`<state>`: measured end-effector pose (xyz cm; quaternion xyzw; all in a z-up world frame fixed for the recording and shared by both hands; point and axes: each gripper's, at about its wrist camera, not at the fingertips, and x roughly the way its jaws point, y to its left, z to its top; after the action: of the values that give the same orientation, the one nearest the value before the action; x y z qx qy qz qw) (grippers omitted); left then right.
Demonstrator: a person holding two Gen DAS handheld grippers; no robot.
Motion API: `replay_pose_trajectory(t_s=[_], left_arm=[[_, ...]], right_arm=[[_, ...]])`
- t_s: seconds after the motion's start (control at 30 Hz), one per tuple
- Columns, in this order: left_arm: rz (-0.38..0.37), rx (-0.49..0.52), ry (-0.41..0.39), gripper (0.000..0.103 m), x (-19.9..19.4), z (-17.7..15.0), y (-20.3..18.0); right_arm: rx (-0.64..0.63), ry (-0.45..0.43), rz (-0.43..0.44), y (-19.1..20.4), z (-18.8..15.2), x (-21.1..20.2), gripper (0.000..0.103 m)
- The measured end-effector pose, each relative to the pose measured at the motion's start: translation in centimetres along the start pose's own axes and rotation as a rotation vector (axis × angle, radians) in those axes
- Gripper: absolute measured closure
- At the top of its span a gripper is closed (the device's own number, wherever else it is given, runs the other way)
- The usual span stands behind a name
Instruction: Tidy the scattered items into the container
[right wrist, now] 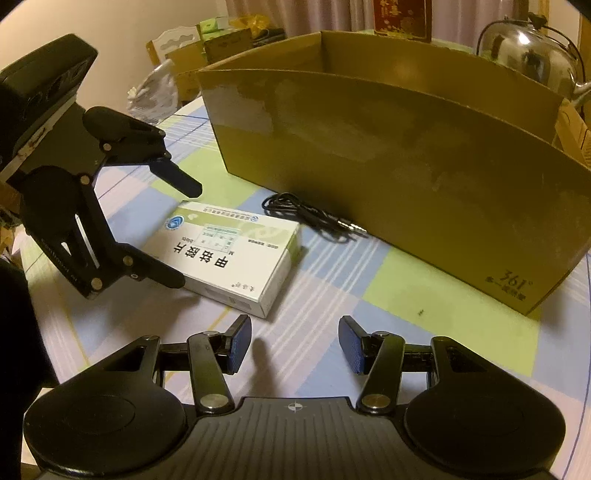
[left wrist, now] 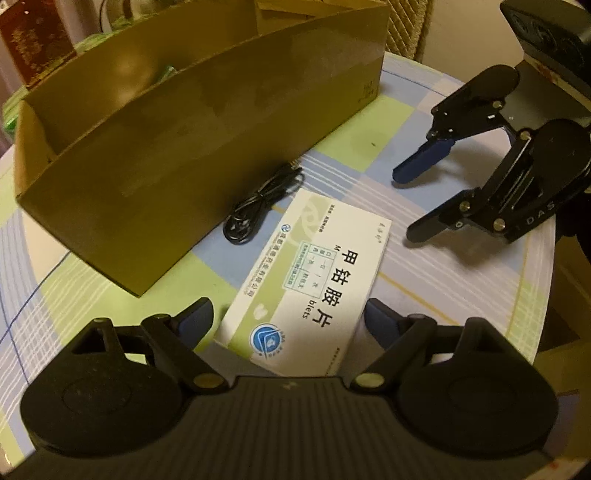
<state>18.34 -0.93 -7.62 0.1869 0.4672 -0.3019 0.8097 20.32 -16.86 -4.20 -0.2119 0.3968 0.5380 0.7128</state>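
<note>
the cardboard box point(right wrist: 388, 155) walls off the table point(right wrist: 424, 295) from 10 to 2 o'clock in the right wrist view, its top open. the black cable point(right wrist: 310, 218) lies against its foot at 12. the medicine box point(right wrist: 236, 258) and the left gripper point(right wrist: 184, 236) around it block 10 o'clock. bare cloth lies at 1 to 3 o'clock, ahead of the right gripper point(right wrist: 295, 343)

A home dining room; checked tablecloth point(right wrist: 388, 269), steel kettle point(right wrist: 532, 55), carved chair point(right wrist: 173, 37)

Dim warm light, checked tablecloth point(right wrist: 406, 280), steel kettle point(right wrist: 532, 55), curtains point(right wrist: 332, 14)
</note>
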Motion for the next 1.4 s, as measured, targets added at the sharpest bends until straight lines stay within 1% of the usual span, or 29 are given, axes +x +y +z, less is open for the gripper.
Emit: replay_pose_trajectory(t_s=[0.13, 0.23, 0.33, 0.4, 0.43, 0.57, 0.63, 0.67, 0.8, 0.9, 1.03, 1.17, 1.23, 1.27, 1.3, 1.4], left_arm=[[0.015, 0.002, 0.034, 0.026, -0.1, -0.2, -1.0], [0.023, -0.031, 0.058, 0.032, -0.8, -0.9, -2.2], [0.02, -0.039, 0.079, 0.032, -1.0, -1.2, -3.7], [0.035, -0.041, 0.081, 0.03, -1.0, -1.2, -4.1], [0.04, -0.048, 0.077, 0.029, -0.9, -1.1, -4.1], [0.044, -0.076, 0.071, 0.029, 0.1, 0.1, -3.7], [0.041, -0.101, 0.075, 0.034, 0.6, 0.7, -3.4], [0.039, -0.114, 0.078, 0.034, 0.6, 0.8, -3.2], [0.075, -0.13, 0.075, 0.035, -0.2, 0.5, -2.9], [0.092, -0.204, 0.057, 0.035, -1.7, -0.5, -1.7], [0.151, -0.3, 0.055, 0.035, -3.2, -2.0, 0.0], [0.201, -0.428, 0.053, 0.035, -3.6, -3.1, 1.5], [0.212, -0.461, 0.049, 0.035, -3.4, -3.4, 1.7], [0.217, -0.469, 0.048, 0.035, -3.3, -3.6, 1.7], [0.215, -0.474, 0.046, 0.035, -3.0, -3.7, 1.7], [0.195, -0.482, 0.042, 0.035, -2.5, -4.3, 1.6]], right_arm=[[0.01, 0.002, -0.012, 0.1, 0.1, 0.4, 0.053], [0.014, 0.003, -0.028, 0.1, 0.2, 0.5, 0.053], [0.028, -0.002, -0.031, 0.0, 0.2, 0.4, 0.051], [0.031, -0.008, -0.033, 0.0, 0.1, 0.3, 0.041], [0.033, -0.014, -0.034, 0.0, 0.1, 0.2, 0.04], [0.028, -0.02, -0.049, -0.1, 0.1, -0.3, 0.039], [0.023, -0.021, -0.063, -0.3, 0.0, -0.5, 0.039], [0.024, -0.021, -0.067, -0.5, 0.0, -0.5, 0.039], [0.014, -0.032, -0.068, -0.9, 0.3, -0.7, 0.039], [-0.034, -0.049, -0.067, -0.4, 1.1, -0.3, 0.039], [-0.123, -0.072, -0.074, 0.7, 2.6, 0.8, 0.04], [-0.225, -0.076, -0.099, 2.1, 3.9, 2.3, 0.041], [-0.262, -0.077, -0.108, 2.5, 4.4, 3.3, 0.044], [-0.26, -0.076, -0.104, 2.5, 4.7, 3.7, 0.047], [-0.251, -0.071, -0.099, 2.5, 4.9, 4.2, 0.049], [-0.257, -0.067, -0.131, 2.6, 5.2, 5.3, 0.055]])
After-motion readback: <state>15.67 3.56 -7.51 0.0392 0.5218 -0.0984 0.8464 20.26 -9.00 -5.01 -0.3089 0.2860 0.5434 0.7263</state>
